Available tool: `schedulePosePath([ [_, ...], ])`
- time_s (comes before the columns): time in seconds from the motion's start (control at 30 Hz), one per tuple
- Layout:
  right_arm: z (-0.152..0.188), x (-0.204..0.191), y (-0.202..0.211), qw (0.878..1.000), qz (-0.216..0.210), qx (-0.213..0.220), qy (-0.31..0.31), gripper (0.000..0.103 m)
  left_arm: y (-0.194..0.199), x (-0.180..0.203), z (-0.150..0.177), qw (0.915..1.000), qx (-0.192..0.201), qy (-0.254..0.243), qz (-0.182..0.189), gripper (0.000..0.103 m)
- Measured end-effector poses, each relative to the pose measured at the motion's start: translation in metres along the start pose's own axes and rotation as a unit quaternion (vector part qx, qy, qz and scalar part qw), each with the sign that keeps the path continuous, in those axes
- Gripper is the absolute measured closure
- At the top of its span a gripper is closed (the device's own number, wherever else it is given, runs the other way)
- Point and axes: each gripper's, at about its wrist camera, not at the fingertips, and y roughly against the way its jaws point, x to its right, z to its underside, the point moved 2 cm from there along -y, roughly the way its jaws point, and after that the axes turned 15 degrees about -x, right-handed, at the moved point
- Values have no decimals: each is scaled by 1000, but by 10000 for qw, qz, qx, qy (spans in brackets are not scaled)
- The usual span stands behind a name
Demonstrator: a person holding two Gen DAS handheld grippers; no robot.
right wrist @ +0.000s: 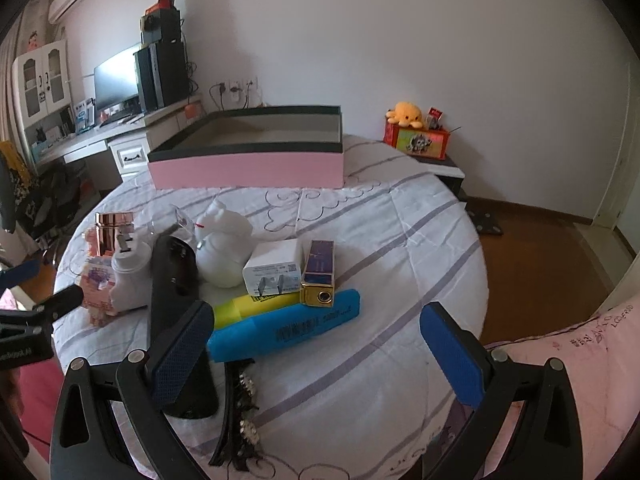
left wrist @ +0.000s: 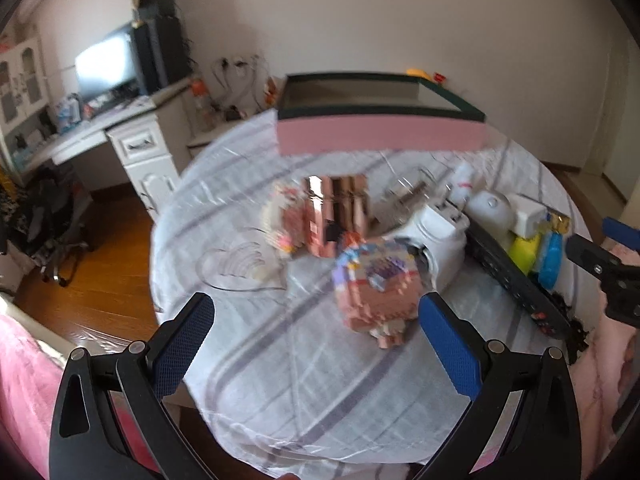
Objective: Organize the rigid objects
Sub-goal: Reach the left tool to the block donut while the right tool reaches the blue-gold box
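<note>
A round table under a striped white cloth [right wrist: 400, 260] carries a cluster of small items. My left gripper [left wrist: 316, 344] is open, just in front of a pink block-built figure [left wrist: 376, 292], nothing between its fingers. Behind the figure stand a rose-gold box [left wrist: 340, 212] and a second block figure [left wrist: 284, 220]. My right gripper [right wrist: 316, 352] is open above the table's near edge, close to a blue marker [right wrist: 284, 330], a yellow marker [right wrist: 248, 306], a gold and purple lighter [right wrist: 318, 274], a white charger [right wrist: 272, 268] and a black remote [right wrist: 174, 280]. An open pink box [right wrist: 248, 168] sits at the far side.
A white rabbit-shaped lamp [right wrist: 224, 248] and a white device [right wrist: 128, 276] stand among the items. A black hair clip [right wrist: 240, 408] lies near the right gripper. A desk with a monitor [right wrist: 116, 80] is at the left, a side table with an orange plush toy [right wrist: 408, 114] at the right.
</note>
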Motion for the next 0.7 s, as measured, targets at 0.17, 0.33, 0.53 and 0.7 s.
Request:
schedulePosePath([
  [0.17, -2, 2, -14, 9998, -66, -175, 38, 0, -16, 7, -6, 9997, -182, -127, -53, 0],
  [0.33, -7, 0, -20, 9996, -119, -249, 91, 0, -31, 9, -16, 9994, -285, -181, 25, 0],
  [0.53, -14, -2, -21, 9995, -175, -239, 145, 0, -22, -16, -11, 9995, -269, 57, 136, 0],
  [0.7, -21, -2, -30, 9991, -186, -329, 169, 0, -32, -31, -7, 9980, -434, 405, 231, 0],
])
